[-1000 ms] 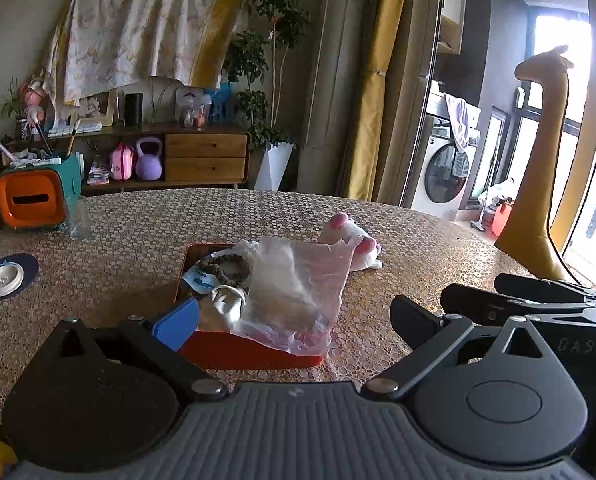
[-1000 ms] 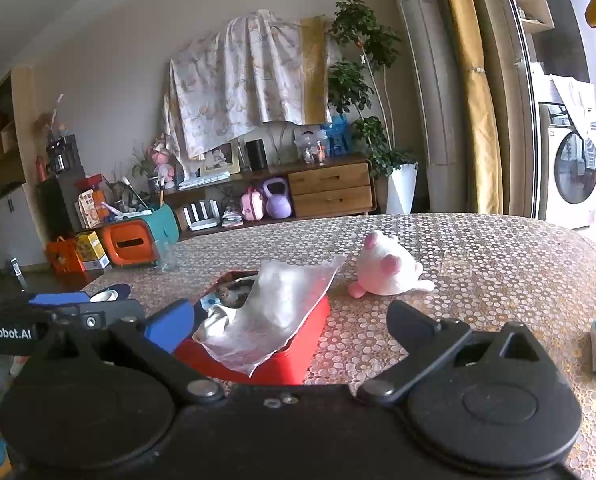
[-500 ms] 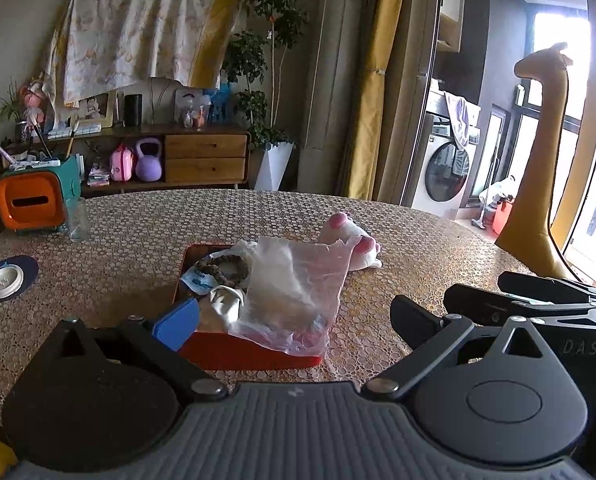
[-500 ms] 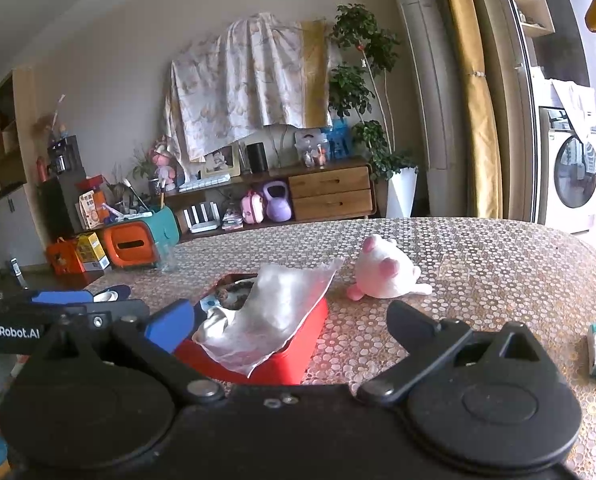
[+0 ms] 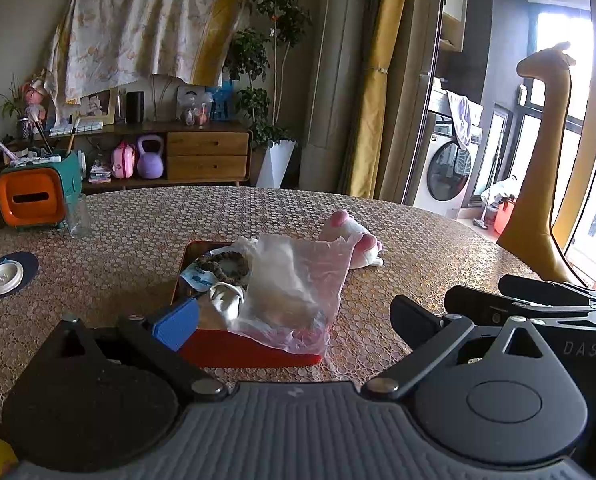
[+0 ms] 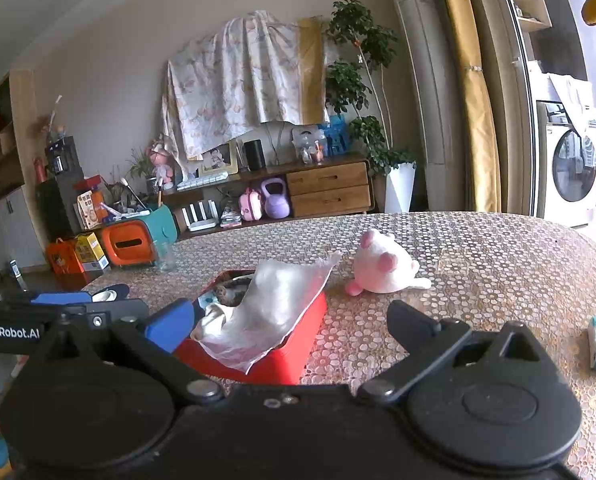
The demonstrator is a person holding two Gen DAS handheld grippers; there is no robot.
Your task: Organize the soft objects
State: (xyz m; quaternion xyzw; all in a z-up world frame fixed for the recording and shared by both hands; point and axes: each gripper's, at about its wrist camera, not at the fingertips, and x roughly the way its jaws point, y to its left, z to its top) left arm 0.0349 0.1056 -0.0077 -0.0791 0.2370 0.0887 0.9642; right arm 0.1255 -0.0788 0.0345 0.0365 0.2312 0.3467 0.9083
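Both the left gripper (image 5: pixel 294 316) and right gripper (image 6: pixel 290 320) gape wide, empty.

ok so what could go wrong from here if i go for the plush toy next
The clear plastic bag drapes over the red box rim toward the plush toy; a gripper passing low could snag it and drag the box's contents out. The toy lies beyond the box, so reaching across may nudge the box. Both grippers, left and right, sit open and close together, so they might collide.
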